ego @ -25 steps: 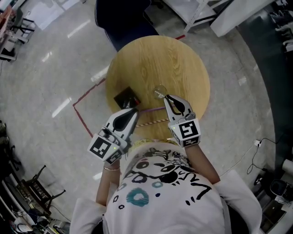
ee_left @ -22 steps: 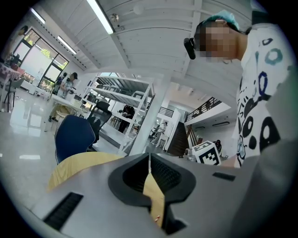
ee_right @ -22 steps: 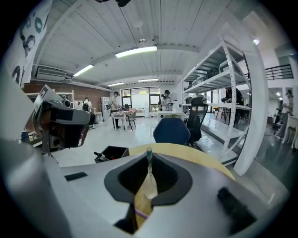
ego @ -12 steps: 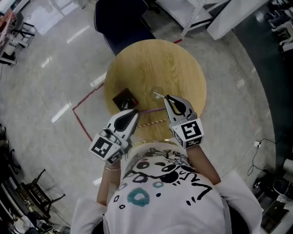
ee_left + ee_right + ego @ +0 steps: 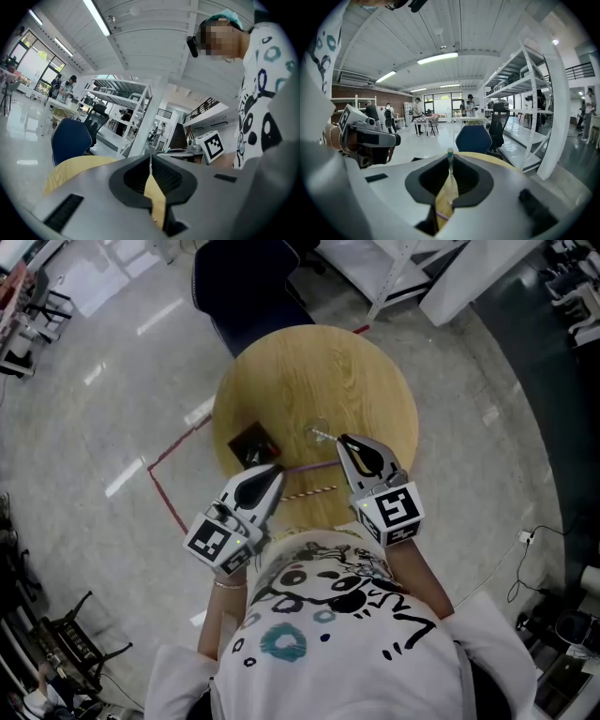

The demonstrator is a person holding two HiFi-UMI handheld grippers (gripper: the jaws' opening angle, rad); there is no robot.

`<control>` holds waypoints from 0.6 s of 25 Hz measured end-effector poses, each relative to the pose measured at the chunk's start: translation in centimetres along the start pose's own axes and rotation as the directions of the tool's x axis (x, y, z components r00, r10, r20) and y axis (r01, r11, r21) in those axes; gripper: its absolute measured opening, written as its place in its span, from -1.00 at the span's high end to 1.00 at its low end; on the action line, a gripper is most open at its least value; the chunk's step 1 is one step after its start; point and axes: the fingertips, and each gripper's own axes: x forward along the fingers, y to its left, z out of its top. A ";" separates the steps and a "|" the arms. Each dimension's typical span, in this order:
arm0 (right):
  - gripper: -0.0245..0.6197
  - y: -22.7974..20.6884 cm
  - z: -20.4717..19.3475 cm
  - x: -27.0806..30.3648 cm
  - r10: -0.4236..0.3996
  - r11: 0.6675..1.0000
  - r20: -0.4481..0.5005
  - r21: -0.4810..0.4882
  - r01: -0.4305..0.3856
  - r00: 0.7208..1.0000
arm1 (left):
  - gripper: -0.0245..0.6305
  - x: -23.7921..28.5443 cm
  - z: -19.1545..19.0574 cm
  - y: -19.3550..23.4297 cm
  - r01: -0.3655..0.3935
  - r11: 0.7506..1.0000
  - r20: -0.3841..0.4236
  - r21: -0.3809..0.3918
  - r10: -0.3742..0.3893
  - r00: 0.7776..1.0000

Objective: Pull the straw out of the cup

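A clear glass cup [image 5: 319, 428] stands near the middle of the round wooden table [image 5: 314, 367]. My right gripper [image 5: 341, 438] is just beside the cup and is shut on a thin striped straw [image 5: 323, 435] that pokes from its tips toward the cup. Whether the straw's far end is still inside the cup I cannot tell. In the right gripper view the straw [image 5: 450, 154] stands pinched between the closed jaws of the right gripper [image 5: 450, 165], teal end on top; the cup is hidden. My left gripper [image 5: 277, 467] hovers at the table's near left, shut and empty, as the left gripper [image 5: 151, 160] view confirms.
A purple straw [image 5: 312, 466] and a striped straw [image 5: 314, 491] lie on the table between the grippers. A small black object [image 5: 255, 443] lies at the table's left. A blue chair [image 5: 248, 282] stands at the far side, red floor tape [image 5: 167, 482] to the left.
My right gripper has lifted a little with the straw still in its grip. The left gripper has stayed where it was.
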 end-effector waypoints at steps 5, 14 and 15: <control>0.80 0.2 1.2 -0.8 0.010 1.000 0.005 -0.011 -0.010 1.000 | 0.85 -0.1 0.2 -0.4 -0.007 1.000 -0.011 -0.005 0.007 1.000; 0.80 -0.3 2.8 -2.5 0.007 1.000 0.039 -0.011 -0.007 0.999 | 0.85 -0.1 0.6 -1.1 0.007 1.000 0.001 -0.001 -0.007 1.000; 0.80 -0.4 3.0 -2.6 0.007 1.000 0.043 -0.018 -0.006 0.999 | 0.85 0.0 0.6 -1.1 0.012 1.000 0.004 0.004 -0.012 1.000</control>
